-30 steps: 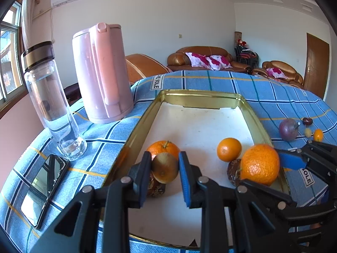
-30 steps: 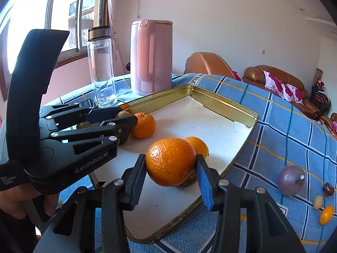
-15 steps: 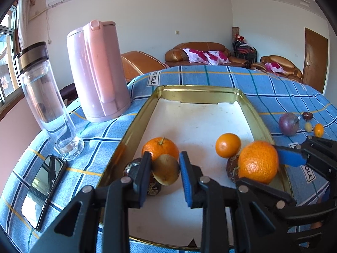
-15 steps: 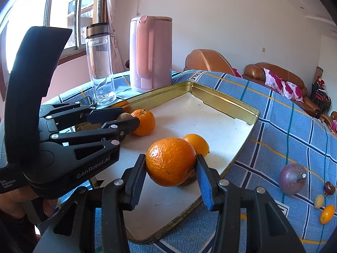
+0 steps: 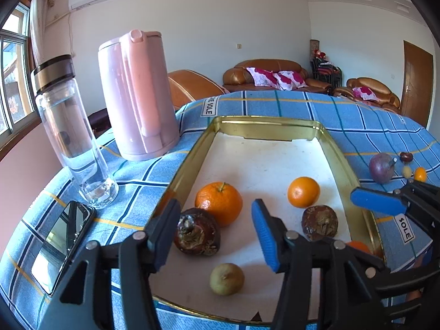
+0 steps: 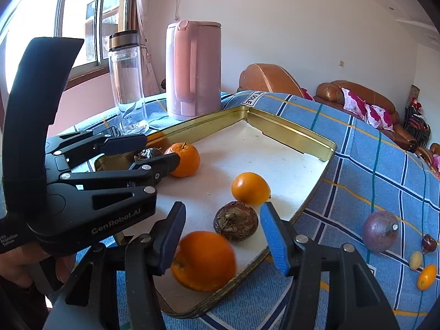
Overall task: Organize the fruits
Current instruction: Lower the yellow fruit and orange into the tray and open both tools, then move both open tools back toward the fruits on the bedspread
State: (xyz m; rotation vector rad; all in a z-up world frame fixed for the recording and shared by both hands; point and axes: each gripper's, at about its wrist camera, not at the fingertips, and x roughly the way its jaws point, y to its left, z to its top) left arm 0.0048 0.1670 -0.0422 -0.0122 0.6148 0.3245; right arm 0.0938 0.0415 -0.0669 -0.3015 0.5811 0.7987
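Observation:
A gold-rimmed tray [image 5: 339, 151] [image 6: 291, 134] holds the fruit. My left gripper [image 5: 214, 231] is open above the tray's near end; a small green-brown fruit [image 5: 227, 278] lies below it, beside a dark brown fruit [image 5: 198, 235] and an orange [image 5: 219, 200]. My right gripper [image 6: 221, 239] is open; a large orange [image 6: 204, 260], blurred, lies in the tray under its jaws. A smaller orange [image 6: 250, 189] [image 5: 303, 191] and a second brown fruit [image 6: 236, 221] [image 5: 319, 221] sit mid-tray.
A purple fruit [image 6: 379, 231] [image 5: 381, 163] and several tiny fruits [image 6: 426, 276] lie on the blue checked cloth right of the tray. A pink kettle [image 5: 137, 96], a glass bottle [image 5: 68, 132] and a phone [image 5: 62, 244] stand left of the tray.
Both grippers have opened. The left let go of the green-brown fruit and the right let go of the large orange; both fruits now lie in the tray.

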